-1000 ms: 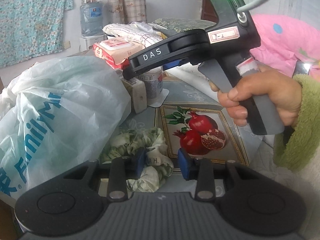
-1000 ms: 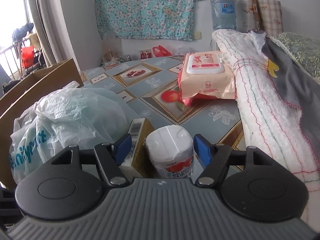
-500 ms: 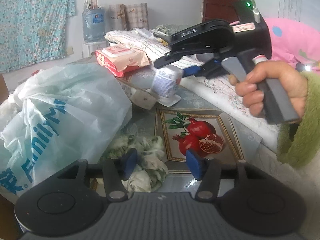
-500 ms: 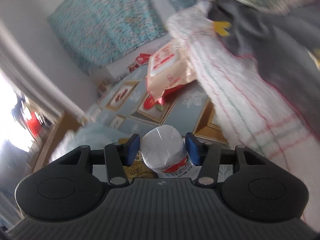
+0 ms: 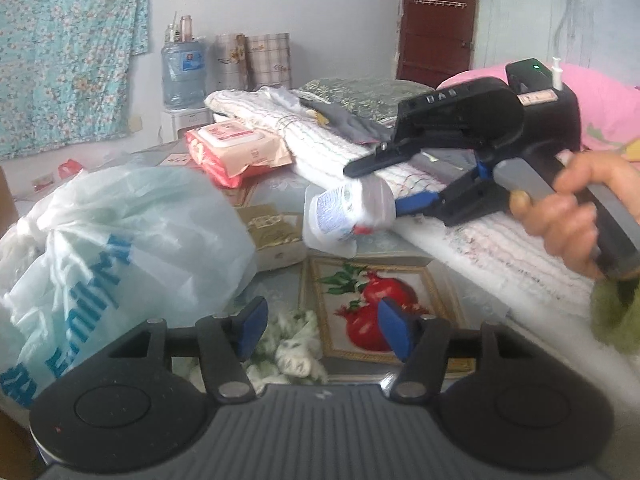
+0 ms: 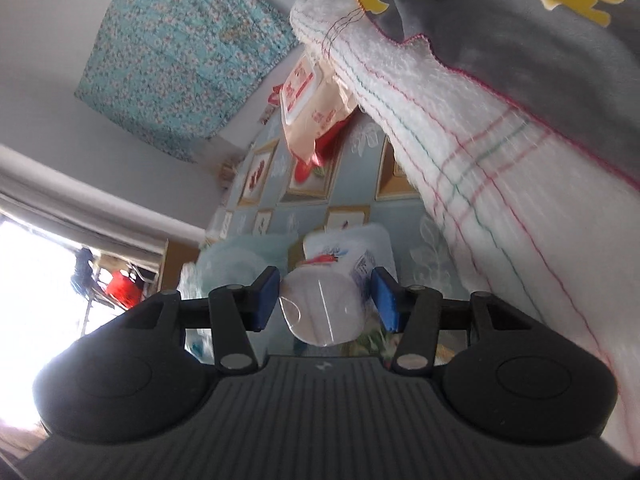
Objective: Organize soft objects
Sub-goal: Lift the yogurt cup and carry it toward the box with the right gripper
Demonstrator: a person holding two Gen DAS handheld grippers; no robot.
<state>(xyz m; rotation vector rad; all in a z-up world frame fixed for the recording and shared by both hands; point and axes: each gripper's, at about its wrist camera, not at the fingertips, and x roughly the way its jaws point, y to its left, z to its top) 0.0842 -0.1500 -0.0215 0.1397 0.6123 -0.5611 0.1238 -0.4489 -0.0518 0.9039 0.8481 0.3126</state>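
Crinkly thin plastic bag (image 5: 120, 240), fluffy towel (image 6: 480, 184)

Daylight, soft and even in left wrist view; shadows faint. Right wrist view: window (image 6: 48, 280) at lower left blown out to white, glare washing the nearby edge. Towel (image 6: 500, 184) streaked with motion blur. Hand (image 5: 576, 208) and green sleeve (image 5: 612, 312) smeared. Strong fisheye bending at the edges; dark vignette in the corners. Door (image 5: 436, 20) reasonably sharp.

Bag (image 5: 120, 240) is lying left of the box (image 5: 276, 236), wipes pack (image 5: 236, 150) sitting behind them, towel (image 5: 320, 148) stretching along the right, scrunchie (image 5: 294, 350) lying in front near the left gripper (image 5: 322, 330).
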